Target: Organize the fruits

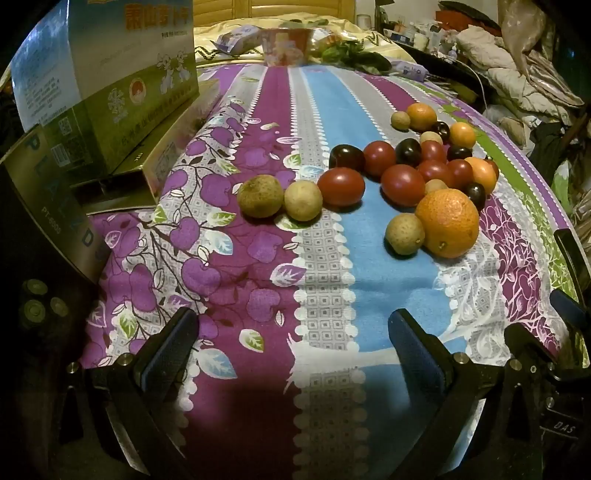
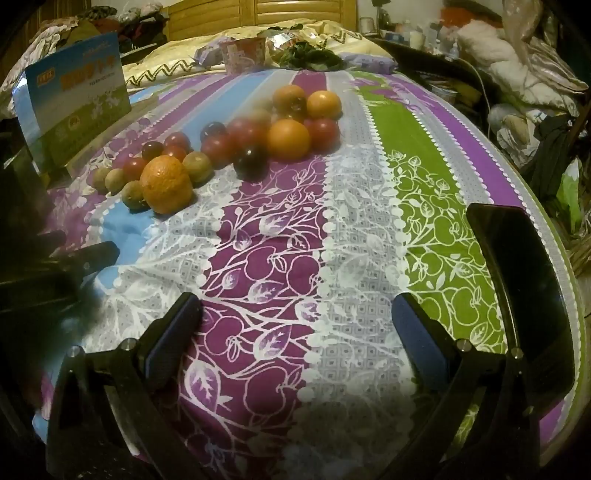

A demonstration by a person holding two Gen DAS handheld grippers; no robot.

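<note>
Both claws, left [image 1: 291,343] and right [image 2: 295,325], gape empty; tomatoes [image 1: 402,184] look soft, so pinch gently; orange [image 1: 447,222] firmer, grip mid-belly.

A bedroom: wooden headboard [image 2: 258,11], bedding [image 2: 177,62] (cluttered sides).

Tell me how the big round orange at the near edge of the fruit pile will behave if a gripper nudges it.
The big round orange will probably roll, being round on soft cloth. Its dimpled peel should grip well. It touches a small tan fruit, likely shoving that along.
</note>
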